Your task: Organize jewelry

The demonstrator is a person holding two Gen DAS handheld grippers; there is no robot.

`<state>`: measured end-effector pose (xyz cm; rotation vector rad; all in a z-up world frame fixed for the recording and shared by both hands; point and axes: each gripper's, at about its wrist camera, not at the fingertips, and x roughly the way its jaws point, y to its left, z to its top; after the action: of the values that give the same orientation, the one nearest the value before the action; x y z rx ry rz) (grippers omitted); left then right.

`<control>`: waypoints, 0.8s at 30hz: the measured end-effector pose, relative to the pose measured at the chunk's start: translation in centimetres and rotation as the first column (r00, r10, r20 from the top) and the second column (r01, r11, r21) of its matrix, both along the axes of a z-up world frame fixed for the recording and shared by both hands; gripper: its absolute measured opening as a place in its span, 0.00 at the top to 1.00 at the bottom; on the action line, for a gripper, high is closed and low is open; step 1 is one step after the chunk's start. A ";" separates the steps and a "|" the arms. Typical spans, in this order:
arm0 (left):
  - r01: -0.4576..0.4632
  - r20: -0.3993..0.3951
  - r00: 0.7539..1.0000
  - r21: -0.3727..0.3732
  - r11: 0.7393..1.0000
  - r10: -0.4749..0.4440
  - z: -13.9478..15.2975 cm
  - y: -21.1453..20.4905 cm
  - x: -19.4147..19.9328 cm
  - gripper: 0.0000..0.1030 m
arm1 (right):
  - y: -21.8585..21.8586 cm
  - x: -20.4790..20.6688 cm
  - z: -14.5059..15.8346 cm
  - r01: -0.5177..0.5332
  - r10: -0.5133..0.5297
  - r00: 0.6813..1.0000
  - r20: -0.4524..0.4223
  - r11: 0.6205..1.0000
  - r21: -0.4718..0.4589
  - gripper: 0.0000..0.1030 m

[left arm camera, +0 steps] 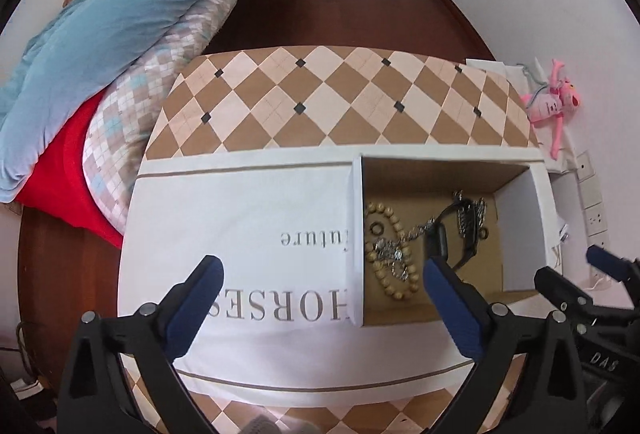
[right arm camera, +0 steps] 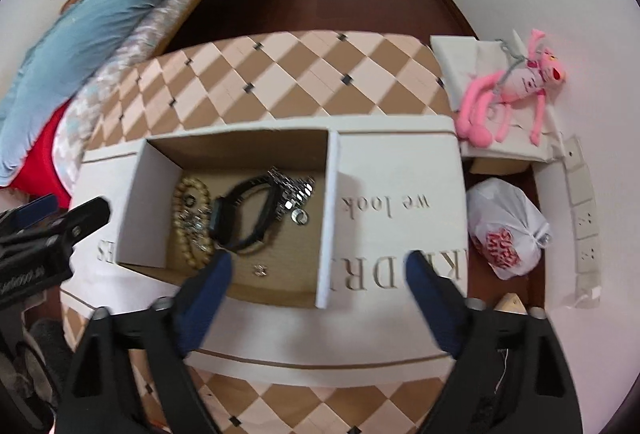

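Observation:
A white cardboard box (left arm camera: 248,202) with an open brown compartment (right arm camera: 280,266) lies on the checkered table. Inside lie a wooden bead bracelet (left arm camera: 394,274), a black smartwatch (right arm camera: 240,214), silver chains (right arm camera: 294,190) and small rings (left arm camera: 377,228). My left gripper (left arm camera: 324,274) is open and empty above the box lid, left of the compartment. My right gripper (right arm camera: 320,266) is open and empty over the compartment's near right side. The bracelet (right arm camera: 192,202) and watch (left arm camera: 448,238) show in both views.
A checkered table (left arm camera: 320,94) holds the box. A bed with a blue quilt (left arm camera: 112,14) stands to the left. A pink plush toy (right arm camera: 516,82) on white boxes and a white plastic bag (right arm camera: 508,230) are to the right, near the wall sockets (right arm camera: 584,218).

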<state>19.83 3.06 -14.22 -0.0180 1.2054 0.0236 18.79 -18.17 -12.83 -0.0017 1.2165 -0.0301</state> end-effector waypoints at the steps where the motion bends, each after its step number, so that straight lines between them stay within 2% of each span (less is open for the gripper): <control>1: -0.001 -0.003 1.000 0.005 1.000 0.001 -0.2 -0.1 -0.2 0.01 | -0.1 -0.1 -0.2 0.008 -0.008 1.000 -0.006 1.000 -0.012 0.03; 6: -0.010 -0.010 1.000 0.023 1.000 0.010 -1.0 -0.5 -1.2 0.01 | -0.4 -0.4 -1.1 0.027 -0.028 0.999 -0.020 0.999 -0.047 0.03; 11: -0.023 0.007 1.000 0.016 1.000 0.023 -0.3 -0.7 -2.2 0.01 | -0.2 -0.8 -0.5 0.030 -0.031 1.000 -0.001 0.997 -0.074 0.03; 18: -0.025 0.072 0.997 0.004 1.000 0.025 3.2 -1.2 -4.5 0.01 | 0.2 -2.4 1.9 0.027 -0.024 0.999 0.041 0.997 -0.075 0.03; 24: -0.021 0.145 0.989 0.006 1.000 0.020 7.3 -1.4 -7.3 0.01 | 0.6 -5.6 5.7 0.033 -0.025 0.993 0.113 0.997 -0.066 0.03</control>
<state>12.54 1.67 -6.90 -0.0248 1.0592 0.0444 13.22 -17.58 -7.09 -0.0413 1.1031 -0.0963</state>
